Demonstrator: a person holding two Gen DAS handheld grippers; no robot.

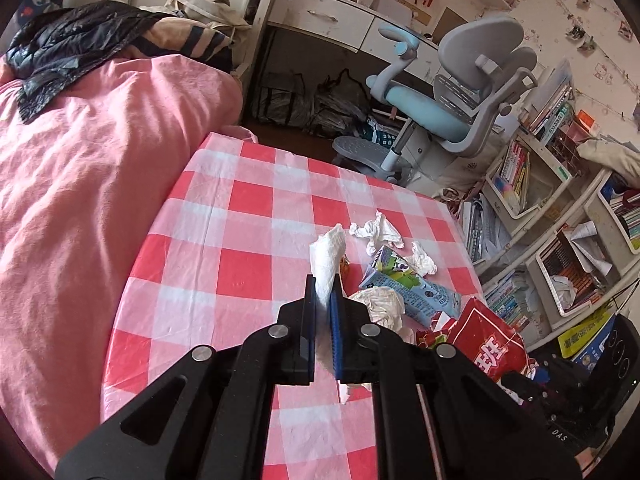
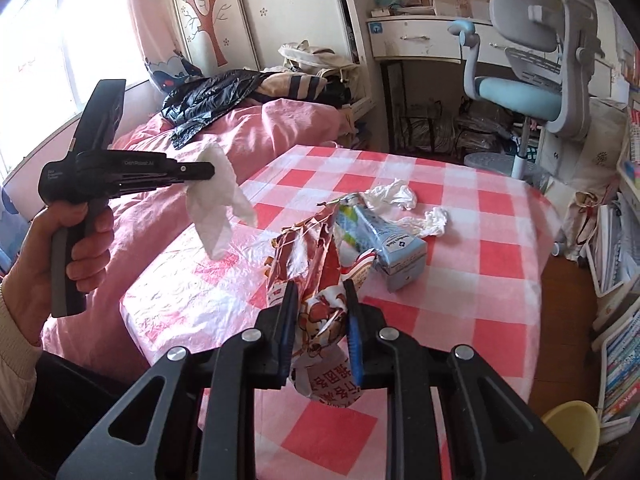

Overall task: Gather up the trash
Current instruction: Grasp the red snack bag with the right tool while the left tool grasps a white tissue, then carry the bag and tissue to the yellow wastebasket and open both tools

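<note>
left gripper [image 1: 323, 280] jaws pinching tissue [image 1: 328, 256]; right gripper [image 2: 319, 292] jaws pinching wrapper [image 2: 316, 264]. carton [image 2: 384, 240], two tissue wads [image 2: 394, 196] left on bench [image 2: 440, 320].

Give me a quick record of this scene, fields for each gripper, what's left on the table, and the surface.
left gripper: shut on a white tissue, lifted off the table
right gripper: shut on a red snack bag
left on table: milk carton, two crumpled tissues
surface: red-checked tablecloth
beside table: pink bed, desk chair
</note>
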